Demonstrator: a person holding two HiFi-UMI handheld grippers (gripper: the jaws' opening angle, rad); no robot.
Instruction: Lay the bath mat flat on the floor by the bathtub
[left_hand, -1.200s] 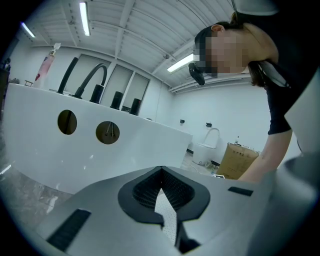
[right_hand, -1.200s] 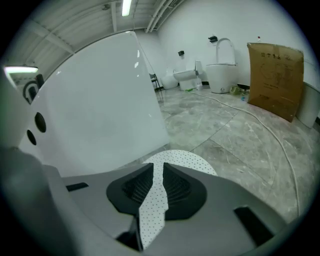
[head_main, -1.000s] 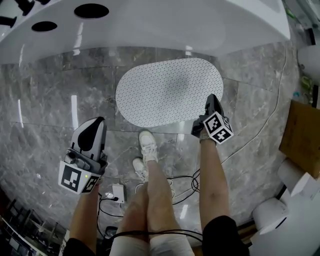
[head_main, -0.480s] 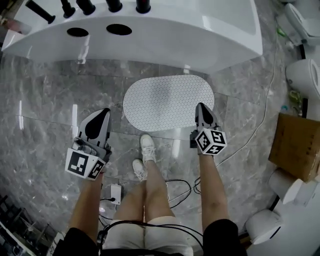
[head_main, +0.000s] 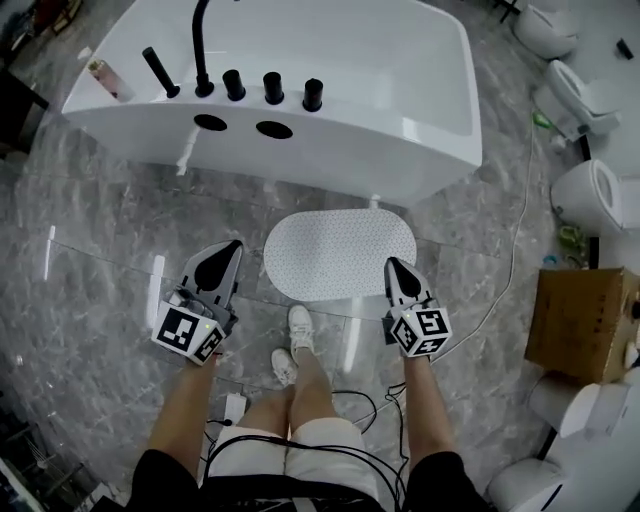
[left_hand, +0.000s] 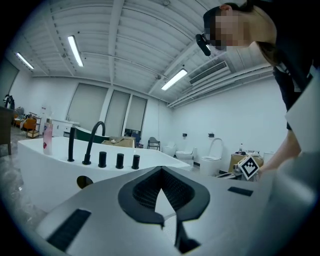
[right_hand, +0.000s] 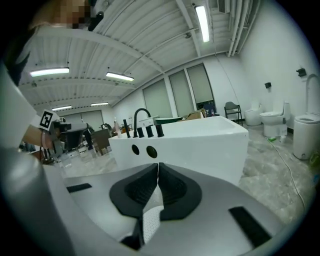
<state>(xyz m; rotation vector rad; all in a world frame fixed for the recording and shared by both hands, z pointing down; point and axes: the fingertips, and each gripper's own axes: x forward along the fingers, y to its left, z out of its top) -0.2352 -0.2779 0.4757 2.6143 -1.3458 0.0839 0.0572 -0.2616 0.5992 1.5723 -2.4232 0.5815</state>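
The white bath mat (head_main: 340, 253) lies flat on the grey floor (head_main: 100, 260), just beside the bathtub (head_main: 330, 140) wall. The left gripper (head_main: 230, 247) and right gripper (head_main: 392, 265) are both clenched, holding nothing.

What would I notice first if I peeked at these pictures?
A big white bathtub fills the top of the head view, with a black faucet on its rim. Just below it, a dotted oval bath mat lies flat on the grey marble floor. The left tool and right tool hang by the mat's near edge, both shut and empty.
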